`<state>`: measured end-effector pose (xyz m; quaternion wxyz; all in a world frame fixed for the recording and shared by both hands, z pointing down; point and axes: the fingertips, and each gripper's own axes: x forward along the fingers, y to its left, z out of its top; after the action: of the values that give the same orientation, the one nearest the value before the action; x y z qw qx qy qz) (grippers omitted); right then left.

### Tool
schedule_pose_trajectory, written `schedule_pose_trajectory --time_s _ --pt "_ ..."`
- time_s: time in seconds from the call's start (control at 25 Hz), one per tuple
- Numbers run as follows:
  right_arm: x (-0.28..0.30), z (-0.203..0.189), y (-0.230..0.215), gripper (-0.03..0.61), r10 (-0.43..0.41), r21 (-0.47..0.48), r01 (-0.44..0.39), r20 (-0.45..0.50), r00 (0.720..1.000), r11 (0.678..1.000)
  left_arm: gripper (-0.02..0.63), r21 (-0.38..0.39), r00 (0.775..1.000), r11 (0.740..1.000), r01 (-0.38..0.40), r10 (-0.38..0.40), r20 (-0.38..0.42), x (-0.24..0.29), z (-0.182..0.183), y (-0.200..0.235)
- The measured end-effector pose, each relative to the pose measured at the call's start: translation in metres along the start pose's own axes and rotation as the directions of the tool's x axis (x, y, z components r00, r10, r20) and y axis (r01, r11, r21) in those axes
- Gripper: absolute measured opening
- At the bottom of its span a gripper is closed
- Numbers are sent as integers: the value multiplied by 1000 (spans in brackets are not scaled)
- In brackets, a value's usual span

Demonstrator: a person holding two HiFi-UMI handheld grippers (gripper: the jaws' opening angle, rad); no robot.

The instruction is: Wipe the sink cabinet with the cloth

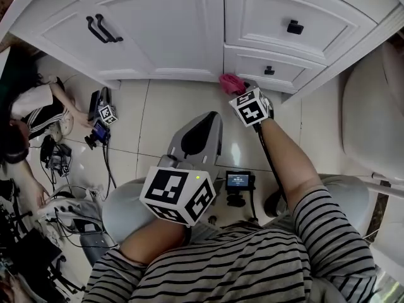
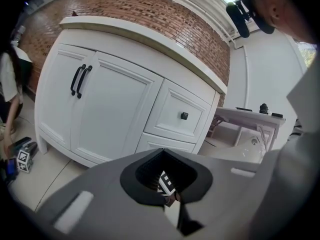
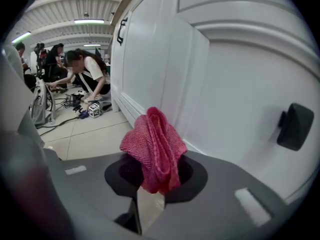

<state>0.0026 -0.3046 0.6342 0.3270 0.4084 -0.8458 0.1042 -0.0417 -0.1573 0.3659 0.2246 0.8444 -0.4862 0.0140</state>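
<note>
Pink cloth [image 3: 156,146] — right tool [image 3: 150,186] clamped, by cabinet [image 3: 235,59]

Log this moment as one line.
task: wipe sink cabinet | right gripper: shut on pink cloth, by lower drawer, contact unclear | left gripper: shut, empty, held back

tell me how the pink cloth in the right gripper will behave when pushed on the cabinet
Probably floppy: the cloth bunches in soft folds above the right gripper, so it should squash flat against the cabinet. Likely light, since the bunch holds itself up. Its coarse weave suggests it drags rather than slips.
</note>
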Motion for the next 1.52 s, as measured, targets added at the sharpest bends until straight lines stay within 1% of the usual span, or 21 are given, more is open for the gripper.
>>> schedule_pose_trajectory --time_s 0.12,0.24,0.32,0.4,0.44,0.52,0.56,0.6,0.64,0.72,0.76,0.8,0.88,0.96,1.0,1.08,1.16,1.24,1.28,1.4,1.52 --pt "0 -16 -23 86 -40 65 42 -26 999 997 2 0 1000 1000 -5 5 1 2 0 4" --pt "-21 -43 -49 86 -78 127 85 -60 995 988 2 -9 1000 1000 -2 2 -6 4 -2 3" --pt "-43 -65 -76 86 -128 152 143 -102 986 978 2 -10 1000 1000 6 -6 -9 4 -2 -1" --pt "-70 -93 -109 86 -202 182 230 -161 966 956 2 -1 1000 1000 12 -12 -5 4 1 -5" --pt "-85 -108 -129 86 -248 209 286 -192 950 935 2 9 1000 1000 14 -14 0 5 3 -6" --pt "-122 -127 -166 84 -332 291 394 -240 912 872 2 38 1000 999 15 -15 14 8 9 -10" --pt "-142 -130 -178 83 -356 336 427 -255 899 839 2 53 1000 998 14 -15 16 9 11 -12" --pt "-162 -130 -184 83 -366 377 445 -265 892 812 2 66 1000 998 12 -12 14 9 12 -14" --pt "-180 -127 -186 83 -368 416 452 -270 890 789 1 77 1000 997 7 -8 9 8 10 -17" --pt "-213 -110 -184 81 -362 495 440 -251 898 749 0 99 1000 995 -3 2 4 6 6 -21" --pt "-228 -98 -181 81 -355 530 420 -226 907 736 1 112 1000 994 -8 7 5 6 5 -23" --pt "-243 -83 -175 81 -346 559 391 -191 919 731 1 127 1000 992 -13 12 7 6 5 -24" --pt "-273 -48 -156 81 -319 599 308 -92 943 739 1 164 1000 986 -26 24 15 5 6 -25" --pt "-303 -8 -127 81 -289 615 201 45 956 762 1 215 999 976 -48 43 25 1 7 -25" --pt "-317 10 -111 81 -279 608 153 118 953 779 1 239 998 969 -60 54 29 -2 6 -25" --pt "-343 34 -79 81 -280 564 101 240 929 820 2 267 997 961 -79 72 35 -9 4 -26" --pt "-362 39 -54 81 -301 504 110 315 900 856 2 274 996 958 -89 81 43 -17 1 -29" --pt "-371 36 -40 81 -331 464 146 347 877 874 2 298 995 949 -100 86 59 -22 3 -33" --pt "-373 33 -37 81 -341 451 161 353 871 878 1 316 994 943 -107 90 67 -24 4 -34" --pt "-371 27 -34 81 -346 417 185 353 869 890 2 340 992 933 -121 100 79 -27 4 -34" --pt "-367 21 -33 81 -340 421 180 346 874 889 2 351 993 929 -114 92 79 -24 2 -35"
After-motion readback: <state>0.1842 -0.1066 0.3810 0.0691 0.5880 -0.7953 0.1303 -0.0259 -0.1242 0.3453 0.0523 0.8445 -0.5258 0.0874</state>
